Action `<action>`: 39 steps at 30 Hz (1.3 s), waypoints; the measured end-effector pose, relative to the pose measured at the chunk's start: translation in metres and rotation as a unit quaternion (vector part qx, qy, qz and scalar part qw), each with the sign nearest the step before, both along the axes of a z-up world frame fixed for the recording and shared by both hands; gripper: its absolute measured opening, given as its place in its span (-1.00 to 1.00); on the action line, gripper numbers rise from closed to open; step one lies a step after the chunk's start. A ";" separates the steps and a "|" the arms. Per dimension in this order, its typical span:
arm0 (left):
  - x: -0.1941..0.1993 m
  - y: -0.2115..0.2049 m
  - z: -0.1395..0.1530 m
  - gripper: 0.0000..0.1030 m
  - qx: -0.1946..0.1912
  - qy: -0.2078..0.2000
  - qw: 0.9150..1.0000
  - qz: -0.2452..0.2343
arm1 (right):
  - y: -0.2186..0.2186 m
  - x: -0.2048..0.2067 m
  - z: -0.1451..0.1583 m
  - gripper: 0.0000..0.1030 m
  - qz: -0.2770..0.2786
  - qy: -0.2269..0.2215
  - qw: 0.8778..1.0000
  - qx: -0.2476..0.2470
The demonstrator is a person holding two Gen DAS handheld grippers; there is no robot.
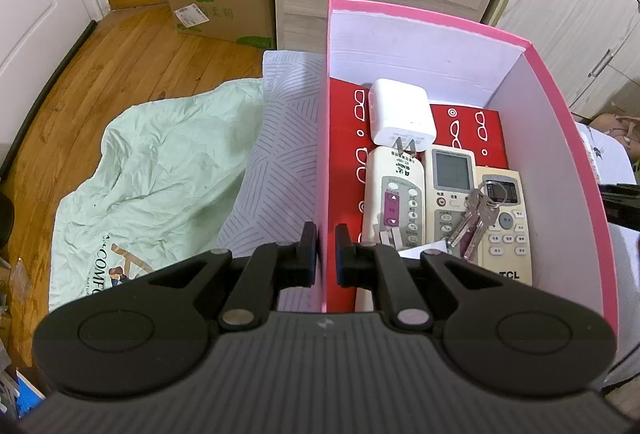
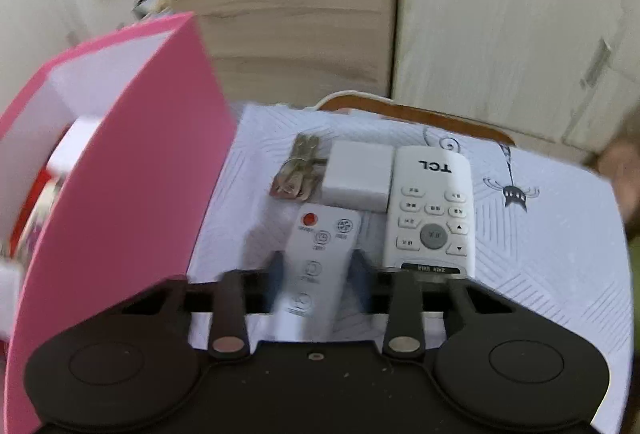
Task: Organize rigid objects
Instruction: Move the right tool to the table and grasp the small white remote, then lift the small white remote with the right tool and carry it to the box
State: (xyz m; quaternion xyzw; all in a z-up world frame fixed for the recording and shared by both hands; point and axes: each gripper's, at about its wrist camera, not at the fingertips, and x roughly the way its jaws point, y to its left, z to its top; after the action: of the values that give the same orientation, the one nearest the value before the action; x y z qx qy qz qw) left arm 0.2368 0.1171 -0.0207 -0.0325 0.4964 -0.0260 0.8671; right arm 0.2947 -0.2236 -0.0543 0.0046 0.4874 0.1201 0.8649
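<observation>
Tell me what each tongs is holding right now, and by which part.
Left tongs clamp the pink box's near-left wall at its rim. Right tongs straddle the small white remote across its lower sides; blur hides whether the pads press.

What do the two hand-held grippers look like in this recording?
Both look alike: the left hand-held gripper and the right hand-held gripper are matt black with ribbed bodies, round side discs, silver pivot pins and flat dark fingers. No cables or sleeves show.
</observation>
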 end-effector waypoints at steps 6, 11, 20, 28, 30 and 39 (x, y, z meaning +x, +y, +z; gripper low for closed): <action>0.001 0.002 0.000 -0.85 -0.005 0.001 1.000 -0.001 | -0.009 -0.008 0.005 -0.63 0.021 0.022 1.000 0.006; 0.002 0.003 0.000 -0.85 0.000 0.000 1.000 -0.001 | -0.003 -0.002 0.000 -0.09 0.004 0.021 1.000 0.008; 0.001 0.001 0.000 -0.85 -0.001 0.000 1.000 0.000 | 0.024 -0.002 -0.010 0.17 0.048 0.017 0.998 -0.036; 0.000 0.002 -0.001 -0.85 -0.008 0.001 1.000 0.000 | 0.003 -0.008 -0.004 -0.16 0.088 0.023 0.995 -0.026; 0.000 0.001 -0.001 -0.85 -0.006 0.001 1.000 -0.001 | 0.004 -0.007 -0.004 -0.13 0.087 0.021 0.996 -0.027; 0.000 0.003 -0.001 -0.85 -0.010 0.001 1.000 0.001 | 0.015 -0.002 0.007 -0.16 0.050 -0.020 0.998 -0.029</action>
State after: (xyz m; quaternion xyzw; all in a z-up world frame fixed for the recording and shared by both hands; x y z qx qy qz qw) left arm 0.2369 0.1202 -0.0214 -0.0416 0.4973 -0.0304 0.8661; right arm 0.2927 -0.2083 -0.0474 -0.0474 0.4729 0.1495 0.8670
